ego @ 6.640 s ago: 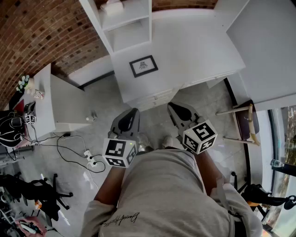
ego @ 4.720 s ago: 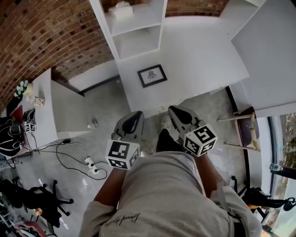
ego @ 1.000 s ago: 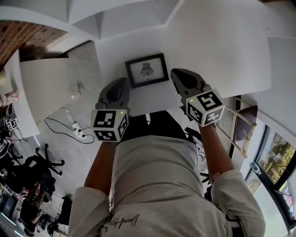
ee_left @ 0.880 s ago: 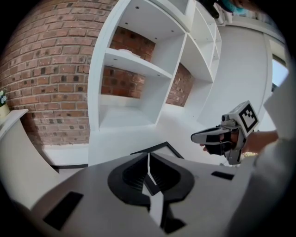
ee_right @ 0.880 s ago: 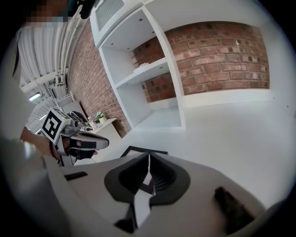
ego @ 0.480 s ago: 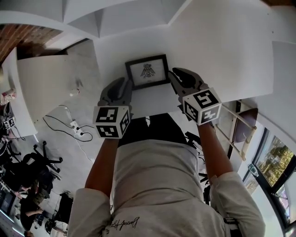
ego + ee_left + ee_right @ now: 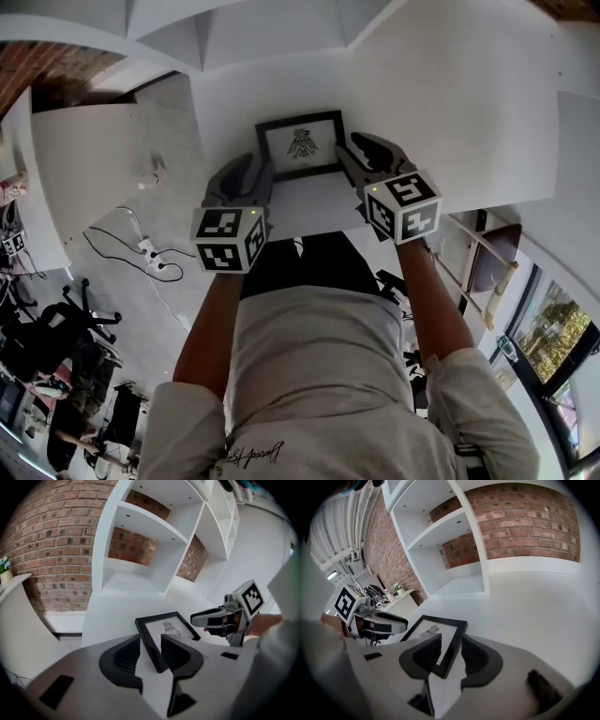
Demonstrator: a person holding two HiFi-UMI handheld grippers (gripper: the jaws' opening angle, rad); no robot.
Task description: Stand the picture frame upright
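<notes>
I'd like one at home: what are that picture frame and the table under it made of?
The picture frame has a black, matte border with square edges: painted wood or plastic, I can't say which. Whether glass covers the print isn't clear. The table is white, smooth and even, without grain: likely laminate or painted board.

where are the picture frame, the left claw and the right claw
picture frame [image 7: 300, 145], head view, on its white print
left claw [image 7: 150, 644], left gripper view, midway between its tips; opening, frame's edge between them
right claw [image 7: 451, 641], right gripper view, midway between its tips; opening, frame's edge between them
</notes>
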